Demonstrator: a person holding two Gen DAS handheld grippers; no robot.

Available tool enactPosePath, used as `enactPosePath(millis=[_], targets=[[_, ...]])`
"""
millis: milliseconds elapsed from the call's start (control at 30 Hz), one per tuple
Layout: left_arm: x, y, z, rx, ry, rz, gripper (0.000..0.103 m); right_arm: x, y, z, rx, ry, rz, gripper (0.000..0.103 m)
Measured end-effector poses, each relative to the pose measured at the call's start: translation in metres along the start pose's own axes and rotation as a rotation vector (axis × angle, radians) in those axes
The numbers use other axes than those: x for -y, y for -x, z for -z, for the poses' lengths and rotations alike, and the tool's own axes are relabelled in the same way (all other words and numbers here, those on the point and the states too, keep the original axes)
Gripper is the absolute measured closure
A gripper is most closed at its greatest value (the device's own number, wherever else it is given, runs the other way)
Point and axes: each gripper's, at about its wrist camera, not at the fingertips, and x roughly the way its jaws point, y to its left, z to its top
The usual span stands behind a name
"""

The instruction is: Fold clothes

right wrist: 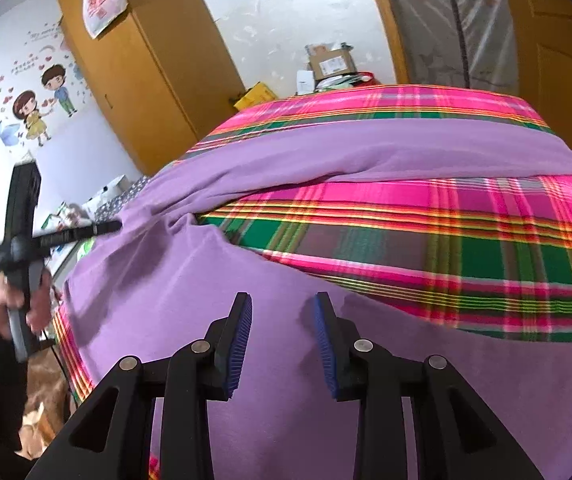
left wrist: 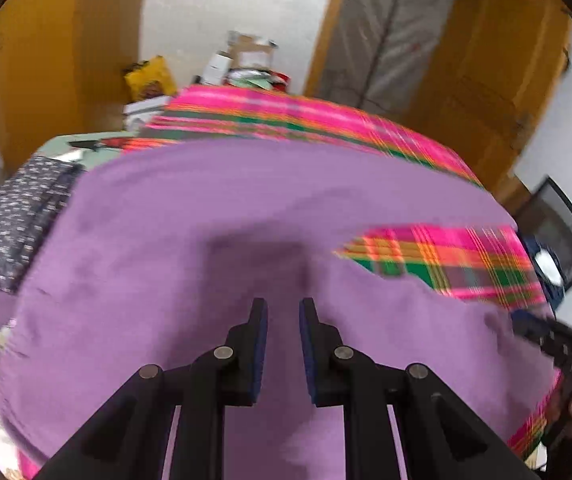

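Observation:
A purple garment [left wrist: 190, 216] lies spread on a pink, green and orange plaid sheet [left wrist: 445, 264]. My left gripper [left wrist: 282, 304] hovers over its middle, open and empty. In the right wrist view the same garment [right wrist: 270, 360] lies rumpled, with a long part [right wrist: 365, 148] running across the plaid sheet [right wrist: 465, 240]. My right gripper [right wrist: 282, 300] is open and empty above the near part. The left gripper [right wrist: 102, 227] shows at the far left, its tip at the garment's left edge. The right gripper [left wrist: 553, 340] shows at the right edge of the left wrist view.
A dark patterned cloth [left wrist: 18, 216] lies left of the garment. Boxes and bags [left wrist: 242, 64] are piled beyond the sheet's far edge. Wooden cabinets [right wrist: 146, 64] stand behind, and a wooden door [right wrist: 557, 60] at the right. A dark monitor-like object [left wrist: 557, 232] stands off the right side.

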Motion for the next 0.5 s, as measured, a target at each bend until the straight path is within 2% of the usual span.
enactPosePath(millis=[133, 233, 333, 500], targets=[[0.021, -0.015, 0.000, -0.015, -0.044, 0.020, 0.086, 0.016, 0.001, -0.009, 0.011, -0.048, 0.014, 0.070], [0.030, -0.024, -0.006, -0.006, -0.061, 0.020, 0.086, 0.037, -0.004, -0.030, 0.030, -0.104, 0.004, 0.070], [0.034, -0.035, -0.014, 0.005, -0.076, -0.005, 0.086, 0.067, -0.015, -0.053, 0.024, -0.200, -0.008, 0.070], [0.038, -0.059, -0.030, 0.008, -0.097, -0.046, 0.086, 0.125, -0.048, -0.078, -0.014, -0.437, -0.034, 0.070]])
